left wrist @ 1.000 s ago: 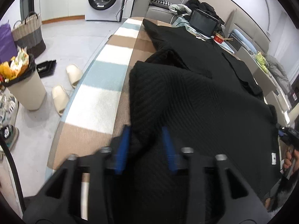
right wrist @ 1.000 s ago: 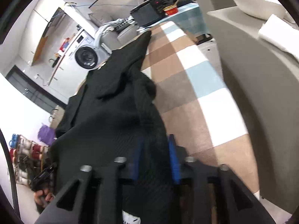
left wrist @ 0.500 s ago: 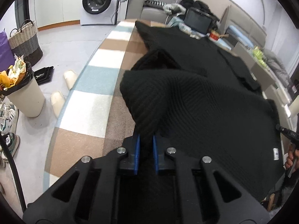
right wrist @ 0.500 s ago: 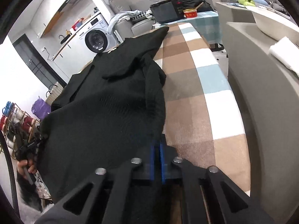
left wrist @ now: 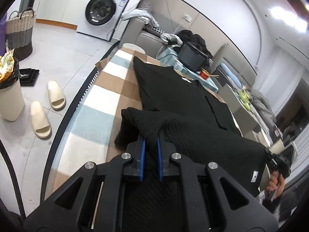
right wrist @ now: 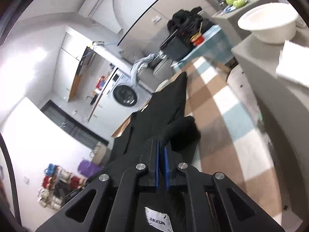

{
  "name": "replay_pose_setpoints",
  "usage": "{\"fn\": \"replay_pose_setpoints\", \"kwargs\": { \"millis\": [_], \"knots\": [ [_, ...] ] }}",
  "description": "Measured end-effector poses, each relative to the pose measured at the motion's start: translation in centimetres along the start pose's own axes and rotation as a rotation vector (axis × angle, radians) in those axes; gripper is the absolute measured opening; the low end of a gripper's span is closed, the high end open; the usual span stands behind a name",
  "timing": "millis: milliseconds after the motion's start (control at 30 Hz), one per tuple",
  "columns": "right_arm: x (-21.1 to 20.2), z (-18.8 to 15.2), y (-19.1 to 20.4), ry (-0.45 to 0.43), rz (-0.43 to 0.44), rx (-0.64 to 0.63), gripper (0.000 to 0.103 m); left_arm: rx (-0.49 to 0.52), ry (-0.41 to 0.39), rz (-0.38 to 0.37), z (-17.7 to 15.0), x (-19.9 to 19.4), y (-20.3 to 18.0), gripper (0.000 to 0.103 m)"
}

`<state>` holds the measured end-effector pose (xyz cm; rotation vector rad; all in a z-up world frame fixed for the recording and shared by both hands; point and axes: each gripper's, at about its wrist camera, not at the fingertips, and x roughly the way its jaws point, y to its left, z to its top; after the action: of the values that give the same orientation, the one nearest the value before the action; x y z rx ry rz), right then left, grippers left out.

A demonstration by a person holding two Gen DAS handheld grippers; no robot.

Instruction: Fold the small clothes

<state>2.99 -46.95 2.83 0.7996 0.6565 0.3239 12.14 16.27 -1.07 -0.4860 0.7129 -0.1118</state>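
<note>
left gripper (left wrist: 150, 145) and right gripper (right wrist: 161, 150), each clamped on the black ribbed knit garment (left wrist: 193, 135), above the checked tablecloth (left wrist: 108, 89).

Left gripper (left wrist: 150, 147) pinches black knit garment (left wrist: 193, 135) above checkered tabletop (left wrist: 108, 89).

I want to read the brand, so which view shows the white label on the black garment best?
The right wrist view: the white label sits close to the lens at the bottom edge, its dark lettering large. In the left wrist view the label is only a small white patch on the black garment's far corner, unreadable.
</note>
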Motion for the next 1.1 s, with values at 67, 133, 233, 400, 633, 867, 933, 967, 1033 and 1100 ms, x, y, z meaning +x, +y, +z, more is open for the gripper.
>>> {"fn": "replay_pose_setpoints", "kwargs": {
  "millis": [67, 133, 233, 400, 633, 867, 933, 967, 1033, 1100],
  "knots": [
    [1.1, 0.3, 0.2, 0.037, -0.036, -0.026, 0.015, 0.011, 0.03, 0.047, 0.2, 1.4, 0.0, 0.009],
    [1.9, 0.2, 0.1, 0.084, -0.09, -0.06, 0.037, 0.028, 0.057, 0.077, -0.1, 2.2, -0.3, 0.012],
    [2.1, -0.6, -0.3, 0.136, -0.108, -0.098, 0.048, 0.057, 0.094, 0.093, -1.3, 2.9, -0.7, 0.026],
    [2.8, -2.2, -1.3, 0.21, -0.214, -0.178, 0.057, 0.106, 0.111, 0.128, -3.3, 3.2, -1.1, 0.047],
    [4.9, -3.2, -0.9, 0.26, -0.214, -0.268, 0.037, 0.144, 0.135, 0.148, -4.5, 4.1, -1.3, 0.031],
    [2.2, -3.7, 3.1, 0.232, -0.092, -0.418, 0.006, 0.093, 0.042, 0.075, -4.4, 0.2, -0.9, 0.007],
    [1.1, -2.4, 4.4, 0.16, -0.059, -0.417, 0.005, 0.076, 0.008, 0.048, -3.3, -0.7, -0.8, 0.007],
    [0.9, -1.5, 4.8, 0.124, -0.039, -0.405, 0.005, 0.07, -0.011, 0.031, -2.7, -0.9, -0.9, 0.006],
    [0.7, -0.1, 5.3, 0.052, -0.026, -0.38, 0.005, 0.064, -0.046, 0.013, -1.0, -0.8, -1.0, 0.003],
    [1.3, 1.4, 5.8, -0.019, -0.055, -0.362, 0.004, 0.063, -0.075, 0.013, 0.8, -0.3, -1.1, 0.003]
  ]
}}
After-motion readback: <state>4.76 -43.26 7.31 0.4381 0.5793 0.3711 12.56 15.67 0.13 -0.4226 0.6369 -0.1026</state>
